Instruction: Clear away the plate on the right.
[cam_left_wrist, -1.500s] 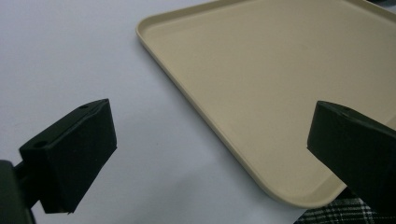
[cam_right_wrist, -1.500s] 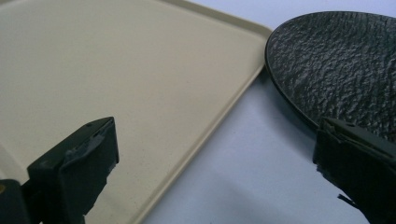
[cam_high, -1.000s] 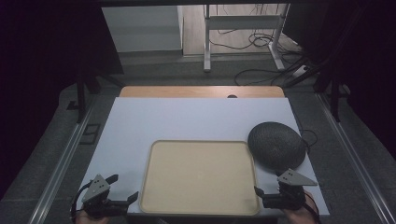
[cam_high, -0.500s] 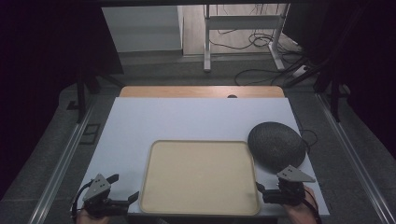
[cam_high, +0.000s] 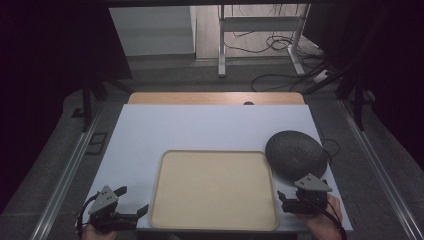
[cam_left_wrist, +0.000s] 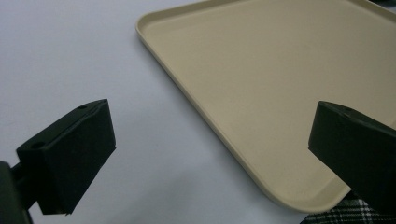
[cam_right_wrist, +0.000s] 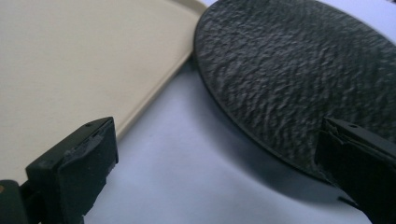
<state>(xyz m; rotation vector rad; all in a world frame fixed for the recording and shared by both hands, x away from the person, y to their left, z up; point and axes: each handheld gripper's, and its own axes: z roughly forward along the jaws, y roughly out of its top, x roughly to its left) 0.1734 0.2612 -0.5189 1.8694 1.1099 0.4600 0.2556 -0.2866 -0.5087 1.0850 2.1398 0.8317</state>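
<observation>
- Your right gripper (cam_high: 283, 199) hangs low at the near right corner of the white table top (cam_high: 200, 130), jaws spread wide with nothing between them.
- The dark grey, rough-textured oval mat (cam_high: 296, 154) lies just ahead of that claw and a little to its outer side. In the right gripper view its near rim (cam_right_wrist: 261, 140) runs slantwise between the two jaws, passing under the outer one.
- The mat's long axis runs roughly left to right across the table, slightly slanted. The edge nearest the claw is a curved one, so any pinch would likely land on a rounded rim.
- The mat looks thin and pebbled, with a raised lip. It lies flat on the table top and seems to touch or just overlap the far right corner of the beige rectangular plastic tray (cam_high: 215, 222); I cannot tell which.
- That tray sits to the inner side of your right claw, its shallow rim (cam_right_wrist: 154, 95) close beside the inner jaw.
- Your left gripper (cam_high: 131, 202) is also spread wide and empty, at the tray's near left corner. In the left gripper view the tray's rounded corner (cam_left_wrist: 299, 200) lies just ahead, close to the inner jaw.
- The right hand (cam_high: 320, 220) is clearly nearer the mat, while the left is well apart from it, across the whole tray.
- My judgement: a short advance of the right claw would bring the mat's rim between its jaws.
</observation>
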